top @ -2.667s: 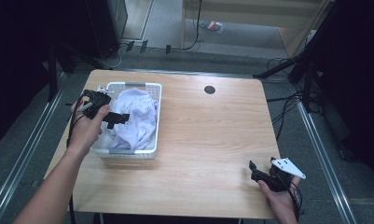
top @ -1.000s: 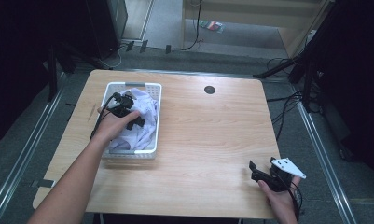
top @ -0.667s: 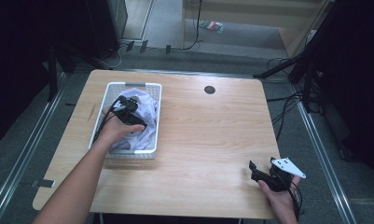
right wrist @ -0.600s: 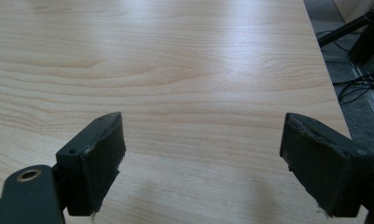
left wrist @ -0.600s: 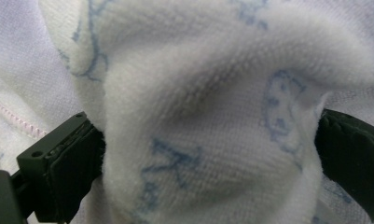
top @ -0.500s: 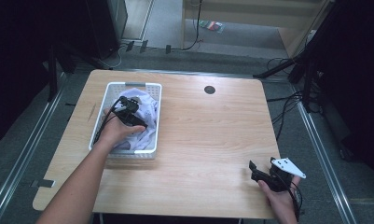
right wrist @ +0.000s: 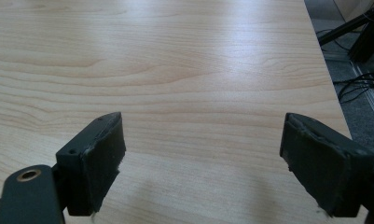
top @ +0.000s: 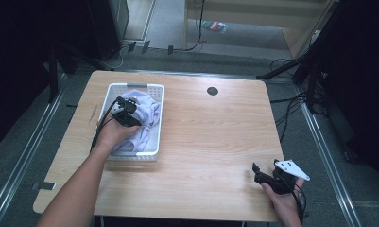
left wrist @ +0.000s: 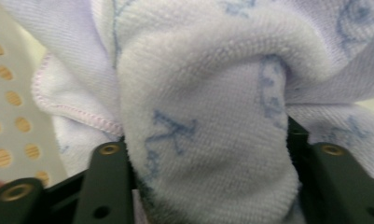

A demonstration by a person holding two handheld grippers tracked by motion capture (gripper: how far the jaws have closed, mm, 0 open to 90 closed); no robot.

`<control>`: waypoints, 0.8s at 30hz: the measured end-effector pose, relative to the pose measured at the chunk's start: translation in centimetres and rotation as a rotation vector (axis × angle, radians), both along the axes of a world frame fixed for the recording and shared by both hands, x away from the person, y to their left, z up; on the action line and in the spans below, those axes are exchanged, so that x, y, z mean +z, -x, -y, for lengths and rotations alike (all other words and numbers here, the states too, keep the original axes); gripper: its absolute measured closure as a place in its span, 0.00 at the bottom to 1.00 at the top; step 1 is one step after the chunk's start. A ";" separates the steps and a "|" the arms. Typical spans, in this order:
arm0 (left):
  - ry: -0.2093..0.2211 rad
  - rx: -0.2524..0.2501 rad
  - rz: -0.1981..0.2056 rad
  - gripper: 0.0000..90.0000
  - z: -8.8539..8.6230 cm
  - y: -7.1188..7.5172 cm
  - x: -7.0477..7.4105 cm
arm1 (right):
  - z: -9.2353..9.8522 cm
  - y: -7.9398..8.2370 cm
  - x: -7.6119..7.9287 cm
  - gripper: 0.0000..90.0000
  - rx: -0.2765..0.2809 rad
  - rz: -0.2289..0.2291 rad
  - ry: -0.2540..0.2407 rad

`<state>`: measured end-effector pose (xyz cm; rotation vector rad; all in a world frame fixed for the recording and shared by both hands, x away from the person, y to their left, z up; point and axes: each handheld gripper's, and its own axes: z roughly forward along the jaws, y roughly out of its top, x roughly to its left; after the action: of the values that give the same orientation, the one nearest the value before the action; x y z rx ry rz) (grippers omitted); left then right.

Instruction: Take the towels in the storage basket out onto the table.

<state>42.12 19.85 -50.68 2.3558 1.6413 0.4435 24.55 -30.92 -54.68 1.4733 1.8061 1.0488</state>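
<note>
Left hand-held gripper (top: 130,115) seen down in white perforated basket (top: 155,118) at table's (top: 215,142) left, jaws just closed onto thick fold of pale lilac towel (left wrist: 203,140), pads pressed into it. Towel's lower part hidden by basket wall; blue print too blurred to read. Right hand-held gripper (right wrist: 203,163) held wide open, nothing gripped, above bare wood near front right corner.

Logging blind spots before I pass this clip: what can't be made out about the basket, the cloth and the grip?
- Basket floor, high view: covered by the lilac towel and the left hand.
- How many cloths: cannot tell, the folds run together.
- Blue print on the towel, left gripper view: blurred and cropped.
- Left gripper jaws, left gripper view: tips buried behind the bulging fold.
</note>
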 end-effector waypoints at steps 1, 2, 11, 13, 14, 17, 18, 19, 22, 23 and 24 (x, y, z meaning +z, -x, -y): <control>-0.002 0.000 0.004 0.58 0.0 0.0 0.0 | 0.0 0.0 0.0 0.16 0.000 0.000 0.000; -0.006 -0.001 0.007 0.60 0.0 0.0 0.0 | 0.0 0.0 0.0 0.16 -0.001 0.000 -0.001; 0.033 -0.007 -0.005 0.67 -0.7 -0.1 0.4 | 0.0 0.0 0.0 0.16 -0.003 -0.002 -0.006; 0.039 -0.008 -0.016 0.67 -0.8 -0.2 0.6 | 0.1 0.0 0.0 0.16 -0.002 -0.001 -0.006; 0.034 -0.013 -0.019 0.67 -0.8 -0.2 0.7 | 0.1 0.0 0.0 0.16 -0.003 -0.002 -0.006; 0.040 -0.012 -0.025 0.67 -0.9 -0.2 1.0 | 0.1 0.0 0.0 0.16 -0.005 -0.002 -0.006; 0.040 -0.014 -0.025 0.67 -1.0 -0.1 1.2 | 0.1 0.0 0.0 0.16 -0.005 -0.002 -0.007; 0.041 -0.016 -0.027 0.67 -1.0 -0.1 1.3 | 0.1 0.0 0.0 0.16 -0.005 -0.003 -0.007; 0.049 -0.022 -0.029 0.67 -1.1 0.2 1.6 | 0.0 0.0 0.0 0.16 -0.005 -0.002 -0.005; 0.051 -0.028 -0.035 0.67 -1.1 0.2 1.8 | 0.0 0.0 0.0 0.16 -0.006 -0.003 -0.005; 0.047 -0.033 -0.033 0.67 -1.0 0.4 1.9 | 0.1 0.0 0.0 0.16 -0.007 -0.003 -0.005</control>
<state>41.70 20.86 -48.81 2.3646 1.6060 0.3576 24.55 -30.97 -54.67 1.4838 1.8004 1.0495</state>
